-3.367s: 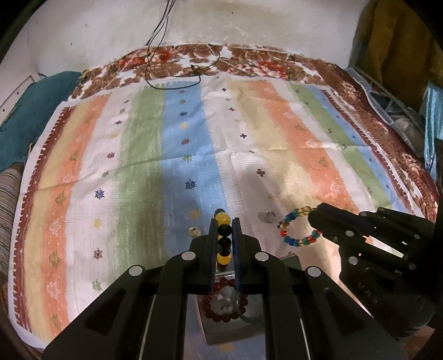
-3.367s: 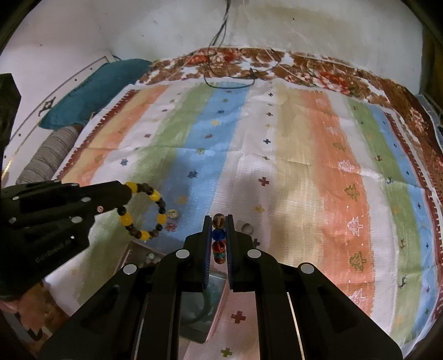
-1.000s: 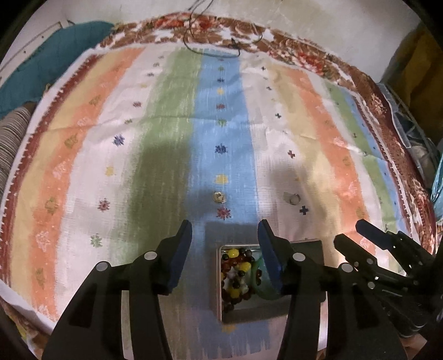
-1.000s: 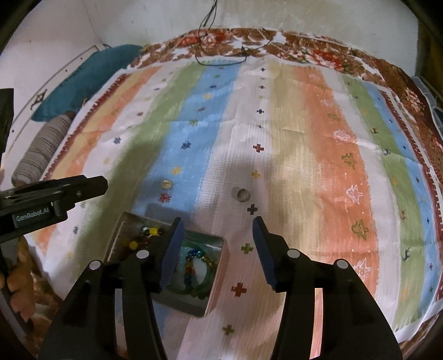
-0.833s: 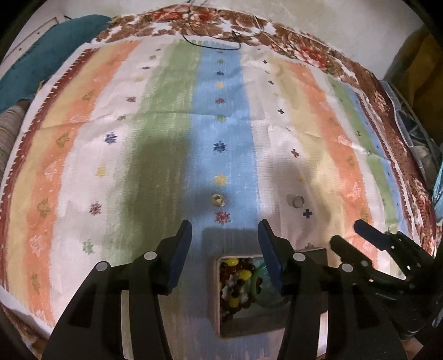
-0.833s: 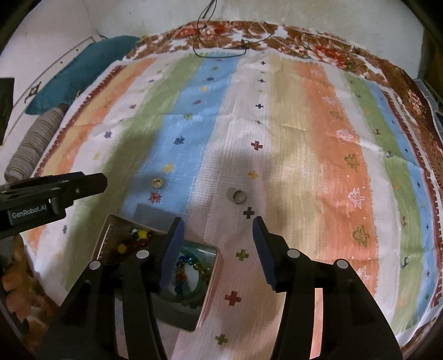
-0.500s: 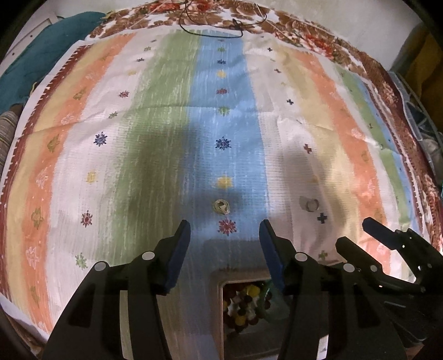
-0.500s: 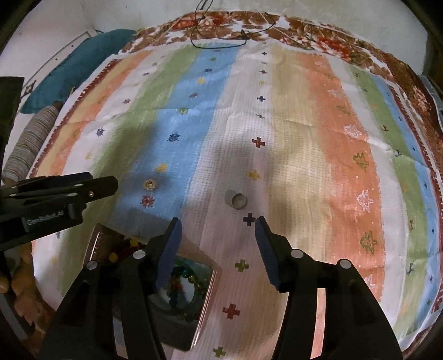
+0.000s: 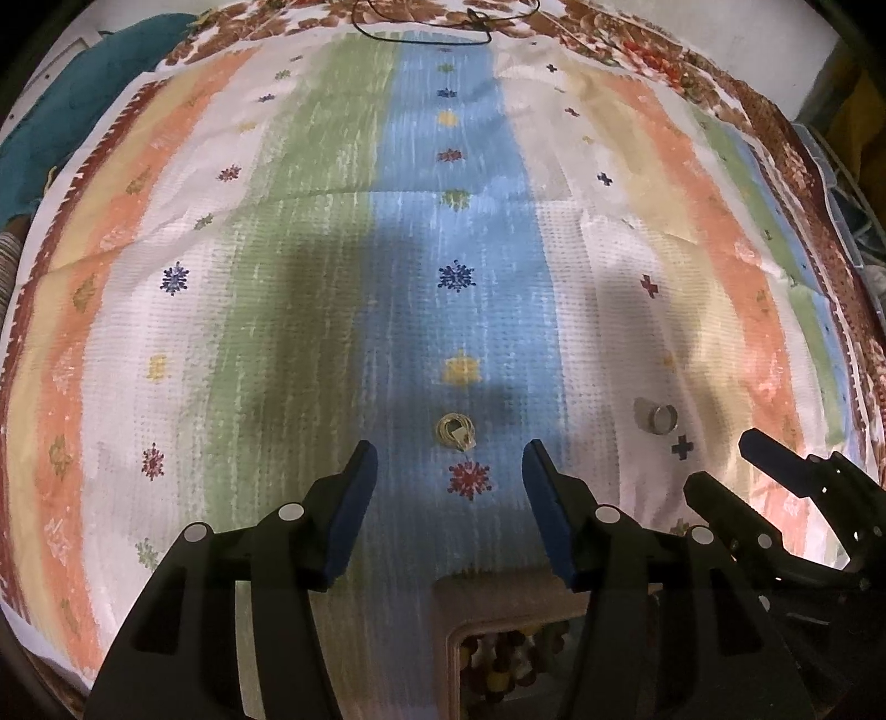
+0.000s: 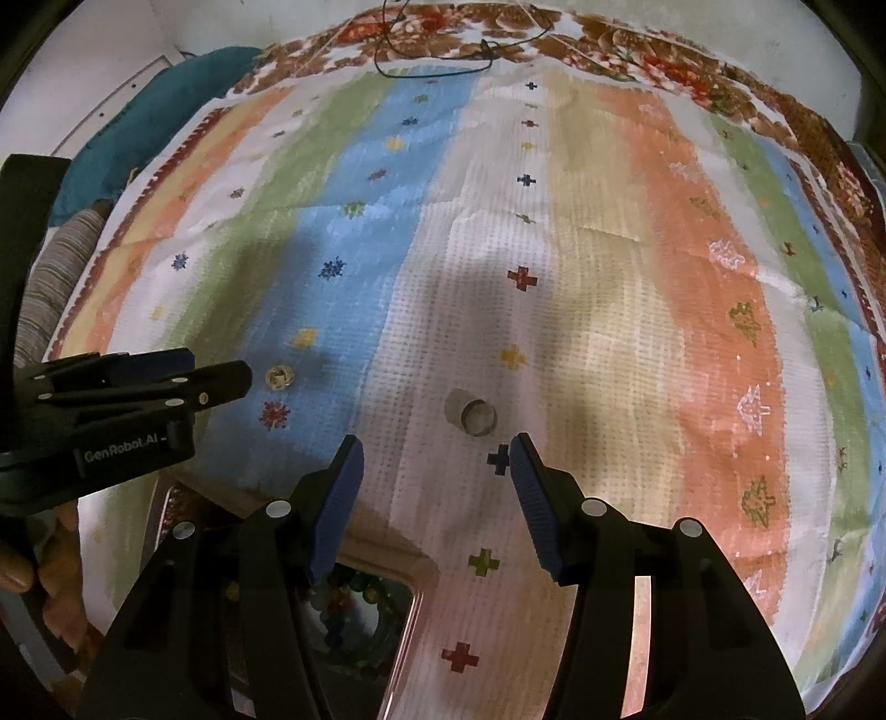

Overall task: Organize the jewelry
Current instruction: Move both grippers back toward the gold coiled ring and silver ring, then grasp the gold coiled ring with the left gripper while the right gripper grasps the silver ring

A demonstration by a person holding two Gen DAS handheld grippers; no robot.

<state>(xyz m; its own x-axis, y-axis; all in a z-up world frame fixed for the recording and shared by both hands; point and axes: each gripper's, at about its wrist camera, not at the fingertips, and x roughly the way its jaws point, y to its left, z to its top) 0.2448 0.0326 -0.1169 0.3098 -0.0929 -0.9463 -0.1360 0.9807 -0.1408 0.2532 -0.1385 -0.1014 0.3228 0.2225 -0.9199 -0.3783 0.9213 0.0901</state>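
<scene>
Nearest, at 6 o'clock under both grippers, a metal box (image 10: 398,609) holds beaded bracelets (image 9: 509,659). The left gripper (image 9: 449,468) has its jaws spread wide, holding nothing; just beyond them at 12 o'clock a small gold ring (image 9: 455,431) lies on the blue stripe of the striped cloth (image 9: 310,266). The right gripper (image 10: 432,457) likewise has jaws spread and bare, with a silver ring (image 10: 477,416) just ahead at 12 o'clock. Farthest, a black cord (image 10: 432,52) lies at the cloth's far edge.
</scene>
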